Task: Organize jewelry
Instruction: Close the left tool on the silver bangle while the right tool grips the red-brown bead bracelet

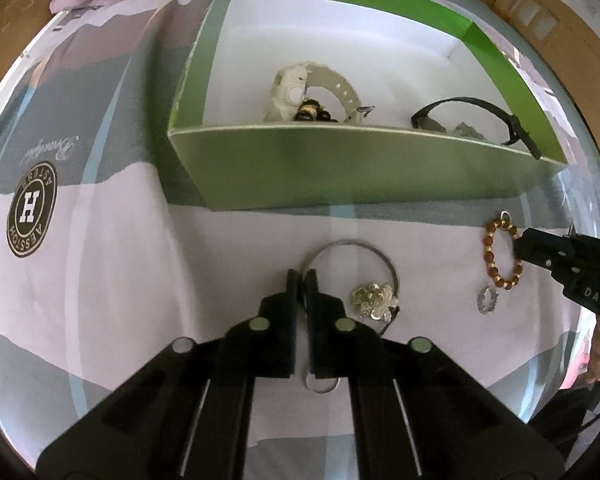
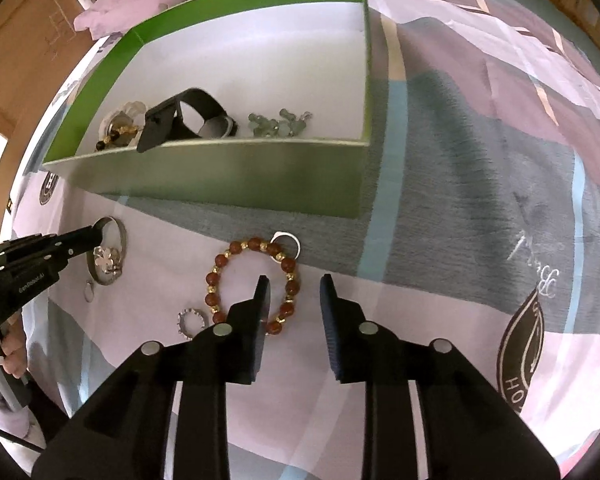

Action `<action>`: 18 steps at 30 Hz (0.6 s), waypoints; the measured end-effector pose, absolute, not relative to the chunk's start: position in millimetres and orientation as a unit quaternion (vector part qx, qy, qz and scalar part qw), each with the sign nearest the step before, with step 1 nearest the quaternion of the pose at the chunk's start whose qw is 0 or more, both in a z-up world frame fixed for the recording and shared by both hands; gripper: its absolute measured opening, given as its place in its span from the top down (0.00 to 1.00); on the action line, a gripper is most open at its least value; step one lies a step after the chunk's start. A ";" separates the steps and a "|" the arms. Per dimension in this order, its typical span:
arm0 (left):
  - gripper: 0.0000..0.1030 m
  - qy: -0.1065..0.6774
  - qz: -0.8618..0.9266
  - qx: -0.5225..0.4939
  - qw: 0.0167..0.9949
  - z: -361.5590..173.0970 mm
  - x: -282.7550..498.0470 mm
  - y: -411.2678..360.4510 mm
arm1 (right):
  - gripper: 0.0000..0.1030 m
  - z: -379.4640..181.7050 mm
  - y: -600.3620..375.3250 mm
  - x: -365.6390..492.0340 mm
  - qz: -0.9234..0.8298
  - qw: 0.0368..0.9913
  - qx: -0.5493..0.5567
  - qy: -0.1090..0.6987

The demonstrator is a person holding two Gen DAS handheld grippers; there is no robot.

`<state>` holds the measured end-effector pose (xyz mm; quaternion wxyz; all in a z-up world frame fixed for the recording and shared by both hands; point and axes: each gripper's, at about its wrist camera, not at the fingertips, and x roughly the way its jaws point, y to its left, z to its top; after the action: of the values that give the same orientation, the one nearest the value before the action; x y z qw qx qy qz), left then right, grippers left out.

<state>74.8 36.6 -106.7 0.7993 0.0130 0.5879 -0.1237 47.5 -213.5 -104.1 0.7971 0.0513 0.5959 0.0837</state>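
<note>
A patterned bedsheet (image 1: 120,280) carries a green box (image 1: 340,168) in the upper frame. The left gripper (image 1: 300,280), fingers pinching a thin silver bangle (image 1: 376,256) at centre, could let it slip. The right gripper (image 2: 294,292) is spread, one finger inside the bead bracelet (image 2: 252,284), which may snag.

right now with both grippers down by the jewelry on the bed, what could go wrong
1. The left gripper is closed on the thin rim of the silver bangle; so narrow a hold may slip or swing when lifted.
2. The right gripper is open with one finger inside the brown bead bracelet; closing could push it along the soft bedsheet or catch the small silver ring beside it.
3. The black strap overhangs the green box's front wall and could snag.
</note>
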 end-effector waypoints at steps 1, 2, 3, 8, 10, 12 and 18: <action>0.97 0.587 -0.123 0.015 0.800 -106.9 74.1 35.5 | 0.75 -105.2 -213.2 48.1 0.083 0.796 0.047 0.598; 0.97 0.587 -0.123 0.017 0.800 -107.2 72.8 34.5 | 0.75 -107.3 -210.3 48.5 0.080 0.796 0.040 0.599; 0.96 0.586 -0.123 0.020 0.801 -107.3 72.7 33.7 | 0.74 -108.6 -208.0 48.1 0.078 0.796 0.034 0.599; 0.95 0.580 -0.124 0.037 0.804 -110.2 72.8 24.2 | 0.73 -109.1 -199.4 50.2 0.073 0.801 0.011 0.594; 0.95 0.579 -0.124 0.041 0.805 -110.1 72.8 22.2 | 0.72 -109.1 -197.1 49.5 0.075 0.801 0.008 0.593; 0.94 0.576 -0.124 0.045 0.807 -110.5 73.3 19.3 | 0.71 -109.3 -195.5 48.6 0.076 0.802 0.005 0.592; 0.97 0.572 -0.124 0.053 0.809 -109.1 70.2 14.8 | 0.91 -107.9 -182.9 43.2 0.077 0.808 -0.023 0.584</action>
<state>70.2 14.8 -109.1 0.8093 0.0532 0.5718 -0.1237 43.2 -182.9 -107.9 0.8078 -0.0232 0.5840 0.0771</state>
